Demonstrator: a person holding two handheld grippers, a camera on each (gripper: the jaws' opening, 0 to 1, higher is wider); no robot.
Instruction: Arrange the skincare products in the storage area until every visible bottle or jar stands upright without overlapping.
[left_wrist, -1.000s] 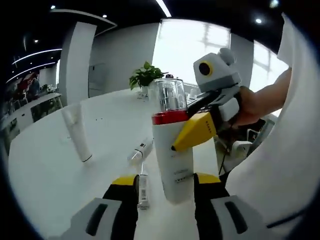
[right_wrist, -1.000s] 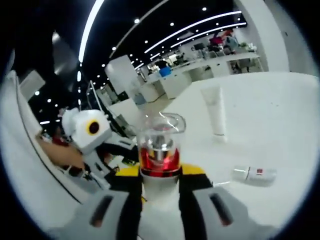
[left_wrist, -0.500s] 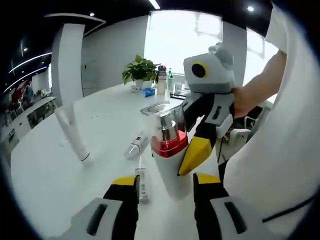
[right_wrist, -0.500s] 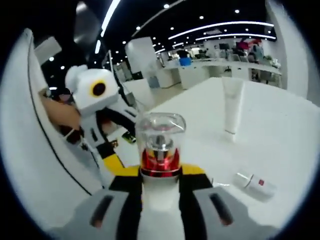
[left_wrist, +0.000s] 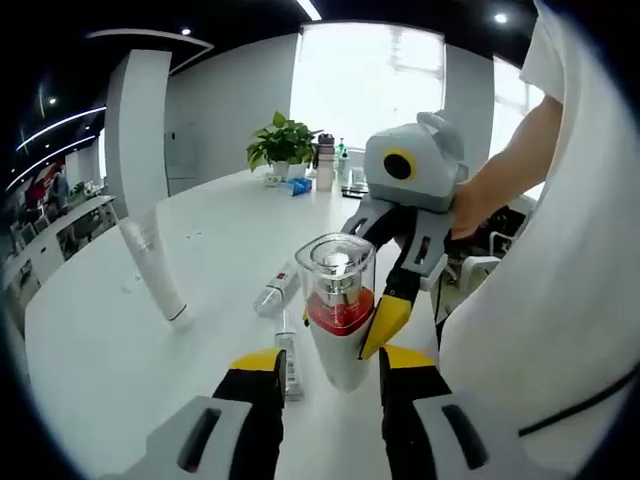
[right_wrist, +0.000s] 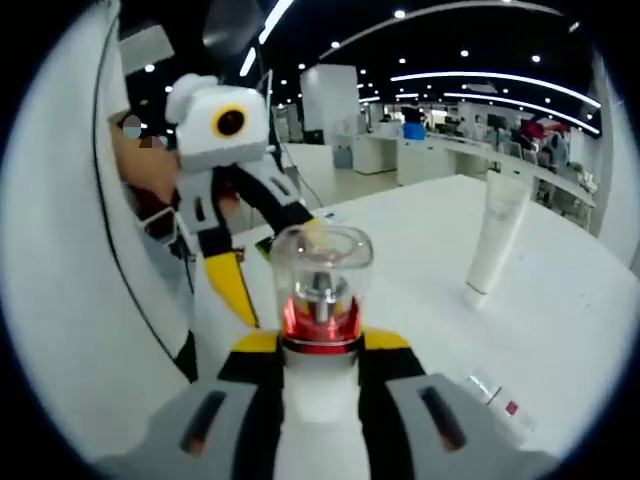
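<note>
White tube (left_wrist: 153, 268) is standing cap-down on the table (left_wrist: 100, 370) at left; two small bottles (left_wrist: 278, 291) are lying flat — labels unreadable. Right claw (right_wrist: 318, 352) is gripping the red-collared pump bottle (left_wrist: 340, 322) before the open left claw (left_wrist: 325, 368).

Left gripper (left_wrist: 327, 385): grey plastic body, black jaws capped in yellow; right gripper (right_wrist: 318, 355): the same grey, black and yellow build; the person wears a white short-sleeved shirt (left_wrist: 560, 250).
</note>
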